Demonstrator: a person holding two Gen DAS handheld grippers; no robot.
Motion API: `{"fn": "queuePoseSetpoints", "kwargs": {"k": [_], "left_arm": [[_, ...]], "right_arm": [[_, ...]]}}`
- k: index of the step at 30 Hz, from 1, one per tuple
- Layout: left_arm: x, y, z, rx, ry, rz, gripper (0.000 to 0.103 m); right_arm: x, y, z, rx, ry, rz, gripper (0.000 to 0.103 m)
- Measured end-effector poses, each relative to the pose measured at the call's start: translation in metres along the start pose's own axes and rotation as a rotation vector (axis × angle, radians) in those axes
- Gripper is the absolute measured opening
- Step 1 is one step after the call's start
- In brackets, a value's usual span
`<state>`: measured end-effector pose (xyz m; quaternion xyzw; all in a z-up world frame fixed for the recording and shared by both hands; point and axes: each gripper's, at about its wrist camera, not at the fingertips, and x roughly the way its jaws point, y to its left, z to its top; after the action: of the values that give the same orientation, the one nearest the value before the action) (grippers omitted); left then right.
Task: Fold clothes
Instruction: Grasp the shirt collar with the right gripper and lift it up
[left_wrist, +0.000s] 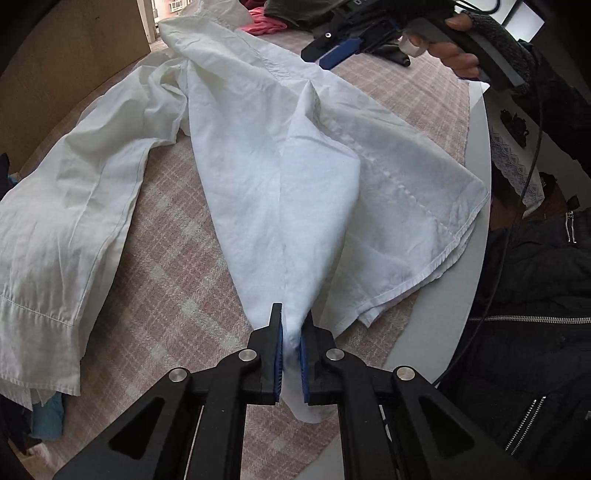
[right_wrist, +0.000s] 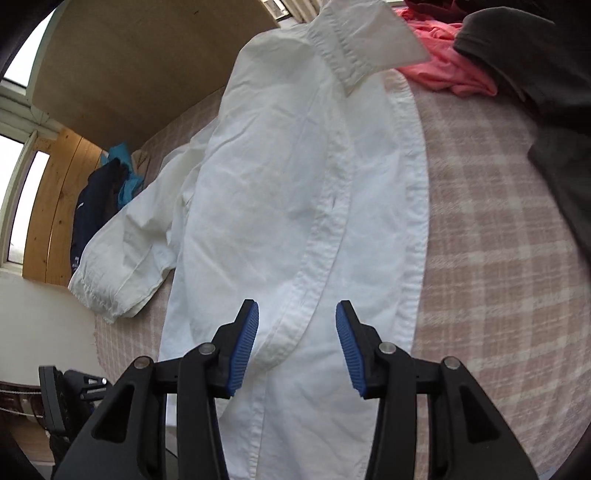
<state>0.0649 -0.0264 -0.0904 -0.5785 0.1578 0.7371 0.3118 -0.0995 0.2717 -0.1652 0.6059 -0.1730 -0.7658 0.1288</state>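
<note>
White shirt (left_wrist: 258, 147) lies spread across a worktop (left_wrist: 458, 266) covered with a pink-and-cream checked cloth (left_wrist: 173, 266), its collar (right_wrist: 354, 48) toward the far end and one long sleeve (left_wrist: 62, 221) trailing off to the left, cuff near the cloth's edge. The left gripper (left_wrist: 291, 332) has its blue-padded fingers pressed together on a bunched corner of the shirt's hem, lifting the fabric into a taut ridge that runs away along the garment's length; a small tail of cloth hangs out beneath the pads. Beside that ridge, the shirt's lower right portion rests flat, its stitched hem reaching just past the checked cloth onto the bare pale rim of the worktop. The right gripper (right_wrist: 297, 325) hovers above the shirt's button placket (right_wrist: 321, 251) with its fingers spread wide and nothing between them; in the left wrist view it appears at the far side, held by a person's hand (left_wrist: 454, 48) in a dark knitted sleeve. A pink garment (right_wrist: 443, 70) and a dark one (right_wrist: 535, 74) are heaped at the far end of the worktop, near the collar. Blue and navy clothes (right_wrist: 110, 184) sit off the left edge, against a wooden panel (right_wrist: 51, 206).
</note>
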Motion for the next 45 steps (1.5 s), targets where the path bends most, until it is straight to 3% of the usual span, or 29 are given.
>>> {"fn": "queuePoseSetpoints", "kwargs": {"k": [4, 7, 12, 13, 14, 15, 21, 24, 29, 31, 35, 37, 39, 41, 43, 45], "left_arm": [[-0.015, -0.017, 0.005, -0.043, -0.024, 0.040, 0.006], [-0.027, -0.023, 0.013, -0.117, -0.048, 0.056, 0.006], [-0.041, -0.035, 0.026, -0.221, -0.062, 0.103, 0.006], [-0.042, -0.037, 0.028, -0.239, -0.062, 0.112, 0.006], [-0.043, -0.039, 0.030, -0.257, -0.062, 0.121, 0.006], [-0.044, -0.041, 0.031, -0.274, -0.064, 0.127, 0.006], [-0.048, -0.051, 0.035, -0.372, -0.073, 0.165, 0.006], [-0.052, -0.057, 0.038, -0.423, -0.082, 0.177, 0.006], [-0.051, -0.081, 0.050, -0.459, -0.128, 0.047, 0.006], [-0.038, -0.092, 0.059, -0.444, -0.119, 0.018, 0.011], [-0.006, -0.091, 0.060, -0.476, -0.004, 0.136, 0.013], [-0.007, -0.098, 0.054, -0.500, -0.013, 0.136, 0.015], [-0.007, -0.113, 0.051, -0.508, -0.024, 0.124, 0.029], [-0.005, -0.127, 0.050, -0.515, -0.034, 0.110, 0.034], [0.005, -0.140, 0.059, -0.513, -0.042, 0.083, 0.034], [0.023, -0.151, 0.071, -0.469, -0.025, 0.092, 0.040]], "right_arm": [[0.012, -0.013, 0.063, -0.024, -0.046, -0.052, 0.045], [0.036, -0.015, 0.097, -0.057, -0.020, -0.055, 0.045], [0.067, -0.008, 0.119, -0.179, 0.051, -0.016, 0.044], [0.069, -0.007, 0.121, -0.207, 0.055, -0.005, 0.036], [0.070, -0.008, 0.124, -0.216, 0.072, 0.033, 0.012], [0.071, -0.010, 0.128, -0.225, 0.090, 0.073, 0.004], [0.033, -0.014, 0.156, -0.274, 0.057, 0.139, 0.004], [0.009, -0.014, 0.175, -0.299, 0.047, 0.110, 0.004], [-0.006, -0.020, 0.194, -0.372, 0.020, -0.022, 0.004], [0.011, -0.023, 0.196, -0.372, 0.042, -0.040, 0.004], [0.040, -0.024, 0.192, -0.384, 0.095, -0.039, 0.005], [0.045, -0.019, 0.188, -0.393, 0.104, -0.017, 0.005], [0.048, -0.014, 0.185, -0.422, 0.121, -0.017, 0.005], [0.050, -0.013, 0.182, -0.429, 0.134, -0.020, 0.005], [0.051, -0.013, 0.179, -0.433, 0.148, -0.017, 0.005], [0.052, -0.015, 0.177, -0.430, 0.151, -0.024, 0.005]]}}
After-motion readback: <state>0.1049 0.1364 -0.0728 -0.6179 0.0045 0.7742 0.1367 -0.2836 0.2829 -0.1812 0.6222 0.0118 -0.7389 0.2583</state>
